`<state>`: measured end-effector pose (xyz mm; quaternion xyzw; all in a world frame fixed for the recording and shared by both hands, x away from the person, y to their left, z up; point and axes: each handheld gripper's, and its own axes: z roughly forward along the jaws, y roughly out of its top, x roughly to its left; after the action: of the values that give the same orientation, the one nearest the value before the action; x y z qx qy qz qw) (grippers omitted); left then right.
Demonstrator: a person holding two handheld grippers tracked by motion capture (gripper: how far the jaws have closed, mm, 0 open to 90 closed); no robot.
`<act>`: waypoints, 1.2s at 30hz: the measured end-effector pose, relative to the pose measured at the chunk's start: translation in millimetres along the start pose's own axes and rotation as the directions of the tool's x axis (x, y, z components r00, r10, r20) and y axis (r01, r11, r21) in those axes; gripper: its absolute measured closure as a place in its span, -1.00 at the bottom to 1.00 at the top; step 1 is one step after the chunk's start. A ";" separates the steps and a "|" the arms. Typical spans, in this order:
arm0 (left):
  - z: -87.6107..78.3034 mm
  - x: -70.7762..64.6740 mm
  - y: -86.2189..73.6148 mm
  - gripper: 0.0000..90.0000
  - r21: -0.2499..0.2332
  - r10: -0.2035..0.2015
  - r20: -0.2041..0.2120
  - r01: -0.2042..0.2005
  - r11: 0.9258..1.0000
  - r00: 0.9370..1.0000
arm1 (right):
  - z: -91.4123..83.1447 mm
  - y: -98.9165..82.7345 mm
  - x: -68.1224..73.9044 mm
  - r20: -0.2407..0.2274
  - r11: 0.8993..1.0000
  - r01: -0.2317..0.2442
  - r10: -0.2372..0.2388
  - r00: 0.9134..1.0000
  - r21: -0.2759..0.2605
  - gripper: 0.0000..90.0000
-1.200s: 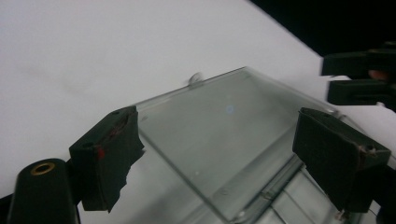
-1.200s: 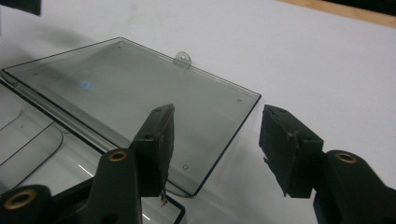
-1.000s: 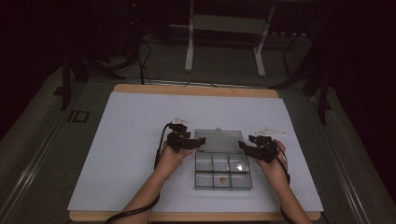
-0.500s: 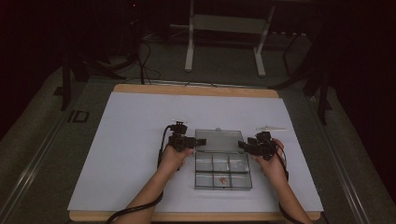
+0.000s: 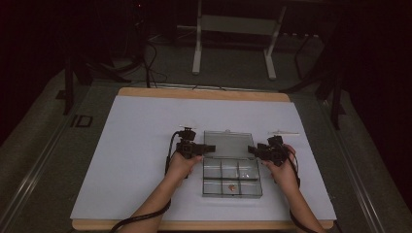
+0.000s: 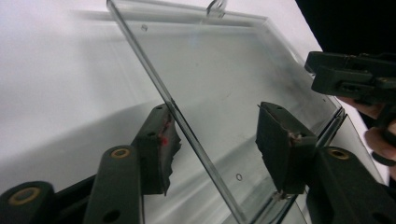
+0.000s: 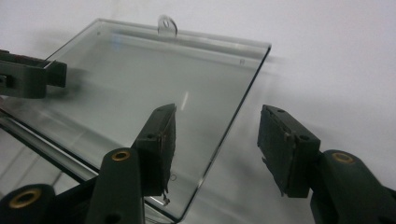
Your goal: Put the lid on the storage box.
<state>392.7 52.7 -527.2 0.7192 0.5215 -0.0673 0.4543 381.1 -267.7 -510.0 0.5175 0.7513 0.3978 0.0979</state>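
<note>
In the high view the small reddish item [image 5: 231,186] in a compartment of the clear box [image 5: 232,177] is too small to identify, and the pale strip [image 5: 284,132] on the white sheet [image 5: 126,145] is equally unreadable.

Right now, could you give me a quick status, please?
Left gripper closing astride lid edge, pads apart. Right gripper open astride opposite edge. Nothing in the way.

Clear compartment box [image 5: 231,177], lid open, between left gripper [image 5: 197,147] and right gripper [image 5: 260,151].

Dim overhead view, dark surroundings (close-ups brighter, slightly soft).
</note>
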 end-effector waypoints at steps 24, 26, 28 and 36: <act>-22.4 -18.4 0.3 0.54 -0.084 0.145 -0.074 -0.151 0.985 0.987 | -19.3 3.8 14.9 0.005 0.995 0.087 -0.087 0.996 -0.053 0.41; -24.2 -19.1 -0.1 0.57 -0.089 0.151 -0.074 -0.157 0.983 0.986 | -21.5 3.4 15.6 0.008 0.994 0.097 -0.097 0.995 -0.059 0.45; -25.9 -20.4 -0.5 0.59 -0.094 0.162 -0.076 -0.169 0.981 0.984 | -23.2 3.0 16.0 0.010 0.993 0.104 -0.104 0.995 -0.061 0.48; -32.7 -27.6 -2.8 0.67 -0.102 0.205 -0.098 -0.215 0.971 0.974 | -30.9 1.1 17.7 0.012 0.989 0.125 -0.124 0.992 -0.079 0.62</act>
<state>365.8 57.4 -494.2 0.7461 0.4646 0.0418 0.4752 356.7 -267.8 -483.9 0.4665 0.7653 0.4189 0.1458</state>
